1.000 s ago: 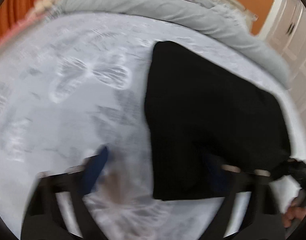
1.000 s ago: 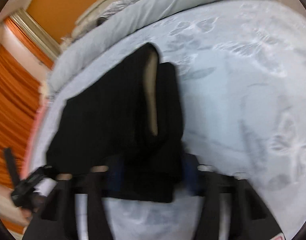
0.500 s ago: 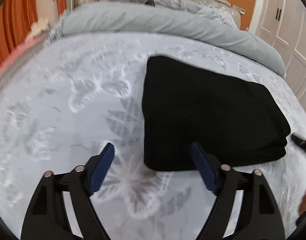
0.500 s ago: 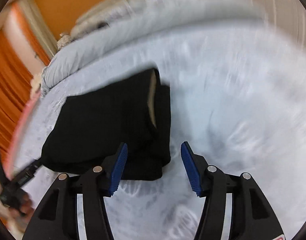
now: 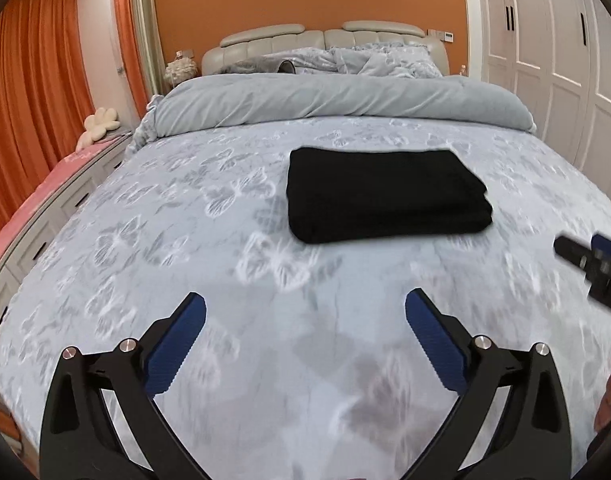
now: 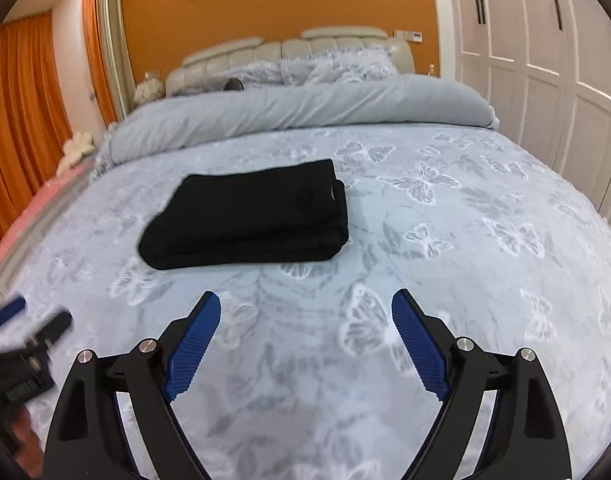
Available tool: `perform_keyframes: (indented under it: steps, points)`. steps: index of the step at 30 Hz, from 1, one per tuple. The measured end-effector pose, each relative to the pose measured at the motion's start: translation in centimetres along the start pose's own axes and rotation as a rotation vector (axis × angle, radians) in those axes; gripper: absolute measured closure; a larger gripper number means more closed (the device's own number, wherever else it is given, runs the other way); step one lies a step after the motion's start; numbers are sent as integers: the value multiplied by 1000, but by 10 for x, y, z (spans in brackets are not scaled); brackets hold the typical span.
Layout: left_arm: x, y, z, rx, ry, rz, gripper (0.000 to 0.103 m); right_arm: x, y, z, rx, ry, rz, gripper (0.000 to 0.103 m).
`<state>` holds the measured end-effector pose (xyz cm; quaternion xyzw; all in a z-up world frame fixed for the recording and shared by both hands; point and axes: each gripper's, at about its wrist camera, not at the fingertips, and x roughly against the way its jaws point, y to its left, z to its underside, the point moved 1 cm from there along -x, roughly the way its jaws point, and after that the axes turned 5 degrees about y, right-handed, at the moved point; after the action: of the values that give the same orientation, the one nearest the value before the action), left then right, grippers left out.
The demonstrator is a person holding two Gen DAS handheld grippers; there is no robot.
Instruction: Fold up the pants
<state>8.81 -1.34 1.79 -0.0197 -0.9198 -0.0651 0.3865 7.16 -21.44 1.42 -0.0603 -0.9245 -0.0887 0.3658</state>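
The black pants (image 5: 385, 194) lie folded into a flat rectangle on the bed's butterfly-print sheet (image 5: 185, 240); they also show in the right wrist view (image 6: 249, 216). My left gripper (image 5: 305, 320) is open and empty, held back from the pants near the bed's foot. My right gripper (image 6: 305, 316) is open and empty, also well short of the pants. The right gripper shows at the right edge of the left wrist view (image 5: 593, 260), and the left gripper at the left edge of the right wrist view (image 6: 25, 332).
A rolled grey duvet (image 5: 337, 98) and pillows lie at the head of the bed before a beige headboard (image 5: 325, 38). White wardrobe doors (image 5: 565, 60) stand on the right. Orange curtains (image 5: 25, 100) and a pink-topped drawer unit (image 5: 45, 188) are on the left.
Both grippers let go of the pants and pulled back toward the foot of the bed. Both now stand open. The pants lie still, folded.
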Motion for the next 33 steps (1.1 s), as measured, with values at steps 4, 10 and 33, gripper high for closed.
perform_keyframes:
  steps: [4, 10, 33]
  points:
    - [15, 0, 33, -6, 26, 1, 5, 13, -5, 29, -29, -8, -11, 18]
    - [12, -4, 56, -25, 39, -8, 5, 13, 0, 52, 76, 18, 35, 18]
    - [8, -9, 61, -20, 41, -8, 5, 7, 2, 64, 94, 54, 52, 18]
